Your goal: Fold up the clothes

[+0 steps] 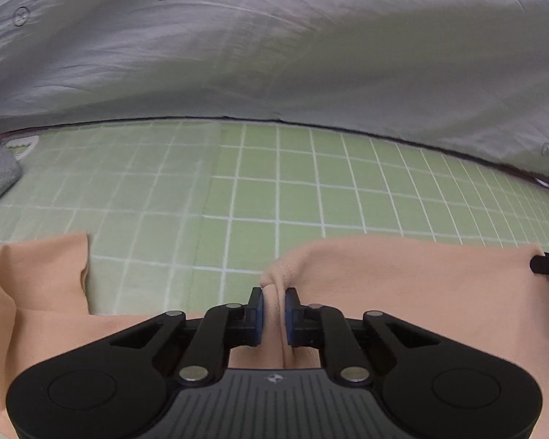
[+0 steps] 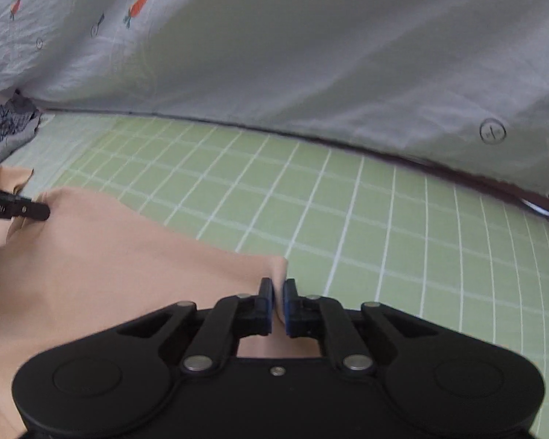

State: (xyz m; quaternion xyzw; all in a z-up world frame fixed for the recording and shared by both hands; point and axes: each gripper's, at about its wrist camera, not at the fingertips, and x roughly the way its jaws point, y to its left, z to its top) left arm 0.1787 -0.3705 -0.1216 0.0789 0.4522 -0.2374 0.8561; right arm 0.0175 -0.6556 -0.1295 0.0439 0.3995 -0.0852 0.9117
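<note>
Jaws of left gripper [image 1: 274,305] and right gripper [image 2: 278,300] both pinching peach garment [image 2: 120,256] edge over green grid sheet [image 2: 347,219]. Mid-fold, apparently. Next: carry edge across evenly, likely.

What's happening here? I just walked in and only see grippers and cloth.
A person is folding clothes with two grippers. The left hand-held gripper is shut on a bunched fold of the peach-coloured fabric garment, and the right hand-held gripper pinches another edge of it. The garment lies partly on the green grid-patterned mat, with a pale carrot-print sheet behind.
</note>
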